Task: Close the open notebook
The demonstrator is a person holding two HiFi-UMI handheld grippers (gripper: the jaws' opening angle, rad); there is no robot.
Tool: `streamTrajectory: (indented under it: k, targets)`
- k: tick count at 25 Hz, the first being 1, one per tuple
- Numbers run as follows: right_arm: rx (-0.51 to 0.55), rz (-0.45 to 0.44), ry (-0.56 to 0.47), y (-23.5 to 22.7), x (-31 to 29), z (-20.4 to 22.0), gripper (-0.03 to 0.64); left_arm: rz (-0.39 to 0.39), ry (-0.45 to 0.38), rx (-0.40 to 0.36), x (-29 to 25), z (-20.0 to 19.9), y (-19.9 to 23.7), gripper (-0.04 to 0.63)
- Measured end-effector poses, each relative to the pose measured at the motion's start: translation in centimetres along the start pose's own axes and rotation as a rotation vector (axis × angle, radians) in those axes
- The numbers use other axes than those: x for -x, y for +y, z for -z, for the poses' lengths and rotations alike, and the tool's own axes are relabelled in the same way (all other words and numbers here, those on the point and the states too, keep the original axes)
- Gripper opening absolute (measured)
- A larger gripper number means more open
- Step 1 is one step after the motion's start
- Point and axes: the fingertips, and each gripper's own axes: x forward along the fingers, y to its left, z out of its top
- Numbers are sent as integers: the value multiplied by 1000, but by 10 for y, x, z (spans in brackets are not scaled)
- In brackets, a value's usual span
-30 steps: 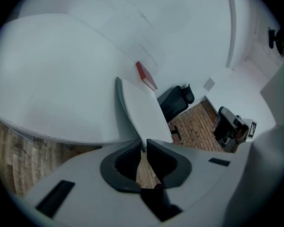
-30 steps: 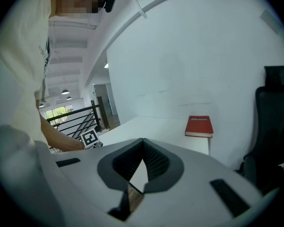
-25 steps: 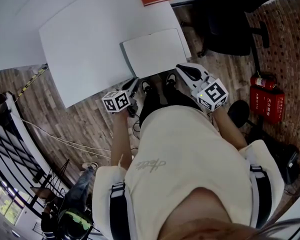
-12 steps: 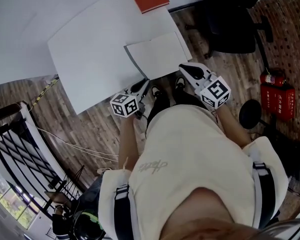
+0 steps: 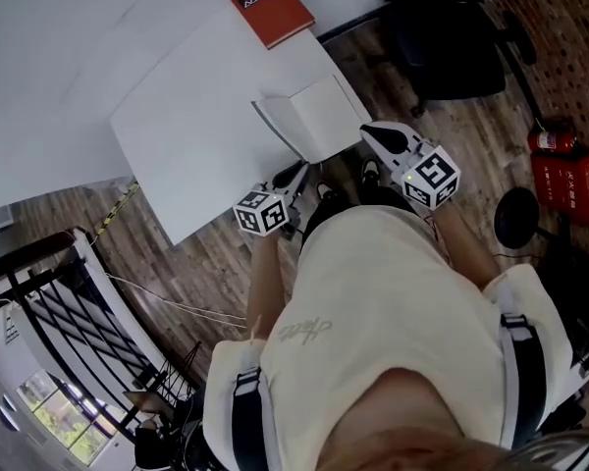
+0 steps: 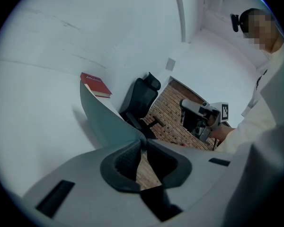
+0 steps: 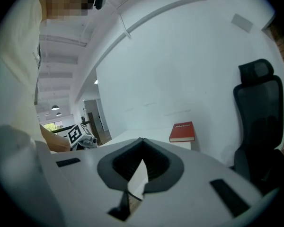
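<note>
– Notebook (image 5: 319, 116): where is it found in the head view?
– It is laid at the 5 o'clock corner of the white bench (image 5: 196, 116), white page turned up; a red book (image 5: 272, 8) is seen well apart from it at about 11 o'clock
– How is its cover (image 6: 106, 119) set?
– The grey cover is held up off the page along the 9 o'clock side and is tilted, not flat; in the left gripper view it is seen as a grey sheet reaching from the jaw tips toward 10 o'clock
– What is held by the left gripper (image 6: 142, 140)?
– Its jaws are closed down to a thin slit and the edge of that cover is pinched at their tips; the gripper is placed at about 7 o'clock of the notebook
– And the right gripper (image 7: 141, 140)?
– Its jaws are set together at the tips and nothing is seen clamped there; only a white surface is glimpsed through the slot behind them. Its tips are placed just beside the notebook's edge at about 3 o'clock; contact cannot be told
</note>
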Motion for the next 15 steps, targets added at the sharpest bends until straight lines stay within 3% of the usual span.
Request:
streamTrajectory:
  k: [15]
  targets:
    - [-37,34,-40,-47,43,1,8,-12,53,-35,-45,-4,-32,54]
